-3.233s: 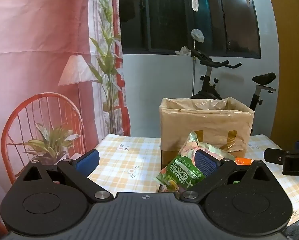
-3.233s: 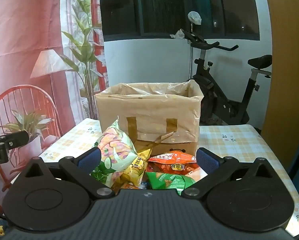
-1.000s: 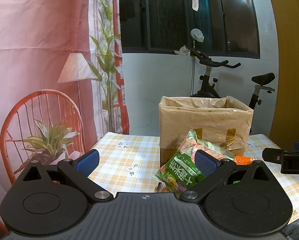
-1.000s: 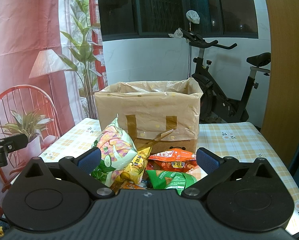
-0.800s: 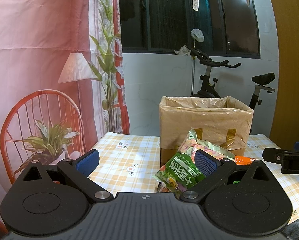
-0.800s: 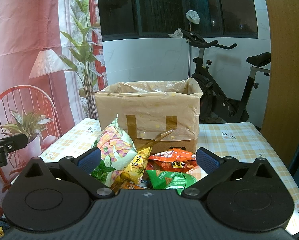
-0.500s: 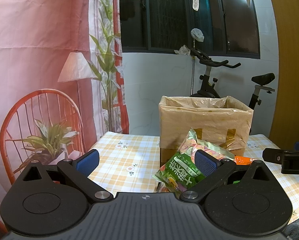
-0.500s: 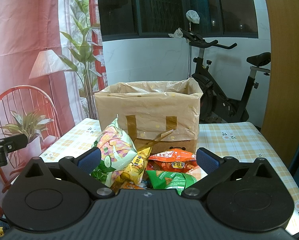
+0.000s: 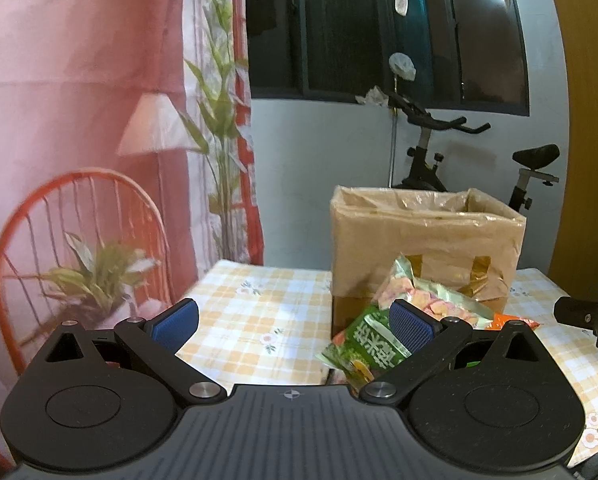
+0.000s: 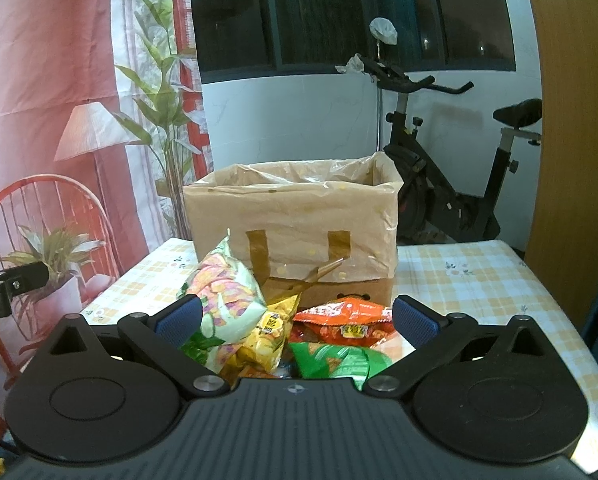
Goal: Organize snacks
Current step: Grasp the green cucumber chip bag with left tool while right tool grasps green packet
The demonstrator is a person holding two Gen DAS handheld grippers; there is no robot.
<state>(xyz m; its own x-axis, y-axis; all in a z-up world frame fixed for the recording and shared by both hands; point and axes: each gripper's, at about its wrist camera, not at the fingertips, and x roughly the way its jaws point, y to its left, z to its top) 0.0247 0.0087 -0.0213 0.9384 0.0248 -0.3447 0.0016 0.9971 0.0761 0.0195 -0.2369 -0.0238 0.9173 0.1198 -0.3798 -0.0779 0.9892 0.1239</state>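
Between spread right tongs (image 10: 295, 316), snack bags (image 10: 283, 332) crowd box (image 10: 295, 216).

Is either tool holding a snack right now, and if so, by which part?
Nothing is held. The left tool and right tool are both open, and the snack bags lie on the table in front of the box.

4 crinkly snack bags, pale green (image 10: 223, 292), yellow (image 10: 269, 332), orange-red (image 10: 345, 318) and green (image 10: 331, 362), lie heaped against the plastic-lined cardboard box (image 10: 295, 220).

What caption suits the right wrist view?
Open right gripper faces piled snack bags before a lined cardboard box.
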